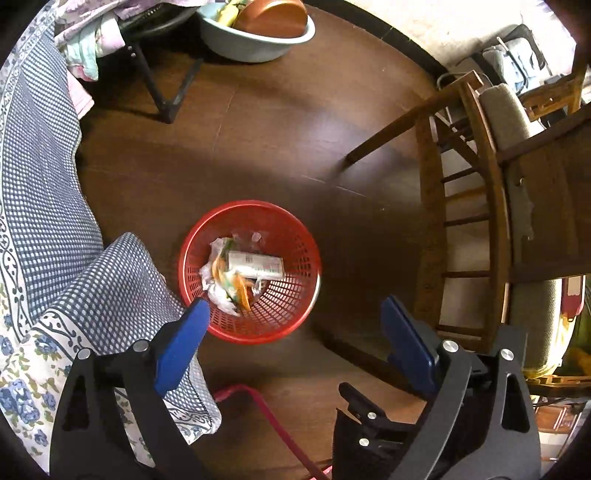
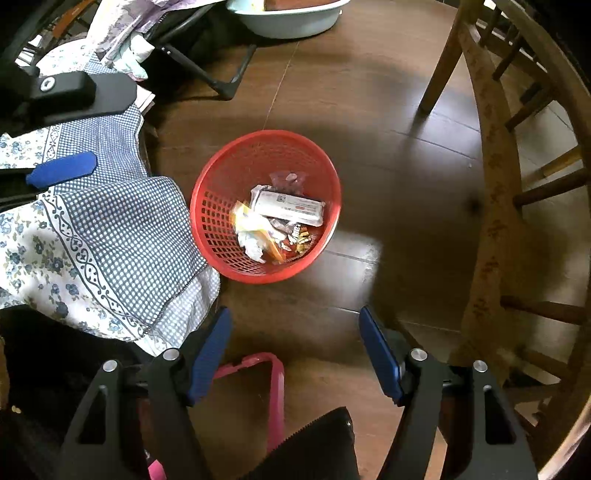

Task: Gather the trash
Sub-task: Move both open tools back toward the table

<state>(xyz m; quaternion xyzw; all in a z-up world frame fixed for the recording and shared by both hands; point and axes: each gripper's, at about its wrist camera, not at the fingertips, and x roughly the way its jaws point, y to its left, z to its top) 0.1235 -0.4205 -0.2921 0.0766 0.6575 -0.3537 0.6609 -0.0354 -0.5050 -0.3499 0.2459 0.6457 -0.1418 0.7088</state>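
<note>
A red mesh basket [image 1: 295, 240] stands on the dark wooden floor; it also shows in the right wrist view [image 2: 221, 192]. It holds trash: a white carton [image 1: 255, 264] [image 2: 288, 208], crumpled paper [image 1: 221, 299] [image 2: 253, 245] and wrappers [image 2: 295, 238]. My left gripper [image 1: 295, 310] is open and empty, high above the basket's near rim. My right gripper [image 2: 295, 317] is open and empty, above the floor just in front of the basket. One blue finger [image 2: 62, 170] of the left gripper shows at the left of the right wrist view.
A blue checked and floral cloth [image 1: 44, 221] [image 2: 110, 236] hangs at the left, touching the basket. A wooden chair [image 1: 476, 206] [image 2: 495, 206] stands at the right. A pale basin [image 1: 255, 40] [image 2: 288, 22] sits at the back. A pink frame [image 2: 275, 387] lies below.
</note>
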